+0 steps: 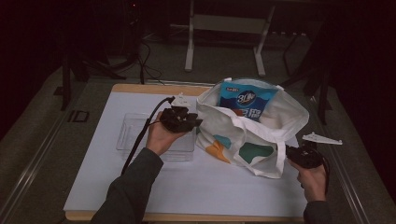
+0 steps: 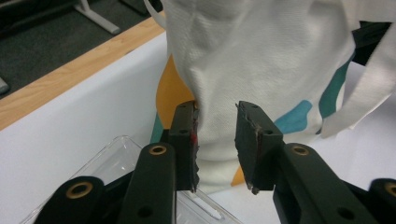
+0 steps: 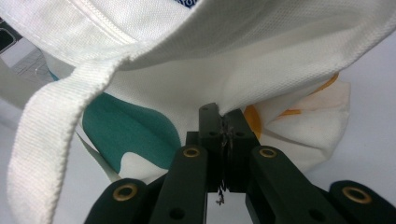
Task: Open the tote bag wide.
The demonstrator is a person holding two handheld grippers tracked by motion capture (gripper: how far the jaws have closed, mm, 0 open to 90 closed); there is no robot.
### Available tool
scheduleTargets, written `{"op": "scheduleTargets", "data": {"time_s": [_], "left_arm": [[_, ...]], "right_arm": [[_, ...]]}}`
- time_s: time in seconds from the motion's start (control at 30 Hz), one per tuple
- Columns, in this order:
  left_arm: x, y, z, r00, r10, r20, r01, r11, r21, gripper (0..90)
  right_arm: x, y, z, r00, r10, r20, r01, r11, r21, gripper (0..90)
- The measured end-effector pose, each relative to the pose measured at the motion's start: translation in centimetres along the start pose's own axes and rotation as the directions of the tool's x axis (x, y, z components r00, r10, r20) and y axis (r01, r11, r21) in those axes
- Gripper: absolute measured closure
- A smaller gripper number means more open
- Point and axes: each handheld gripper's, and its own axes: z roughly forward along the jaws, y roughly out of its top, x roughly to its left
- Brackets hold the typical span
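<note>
One white tote bag [image 1: 252,135], one blue packet [image 1: 247,100], one clear tray [image 1: 128,133] and two tongs [image 1: 195,123] [image 1: 288,151].

The white mat [image 1: 84,177] lies bare across the lower left of the frame. A clear tray [image 1: 133,135] blocks the centre-left, and the tote bag [image 1: 261,135] fills the centre-right.

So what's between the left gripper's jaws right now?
In the left gripper view, the left gripper has a fold of the tote bag between its parted jaws, unpinched.
</note>
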Motion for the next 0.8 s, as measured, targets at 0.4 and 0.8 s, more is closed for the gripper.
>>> {"op": "scheduleTargets", "data": {"time_s": [0.4,0.8], "left_arm": [[-2.1,0.2,-0.1,0.9973,0.063,0.037,-0.062,0.9978,-0.025,62.9],[-5.2,1.0,4.6,0.9884,0.132,-0.076,-0.133,0.991,-0.016,46.3]], "right_arm": [[0.3,0.3,0.0,1.0,0.002,0.003,-0.001,1.0,-0.003,88.2],[0.2,0.1,0.0,1.0,0.004,-0.004,-0.004,1.0,-0.009,88.2]]}}
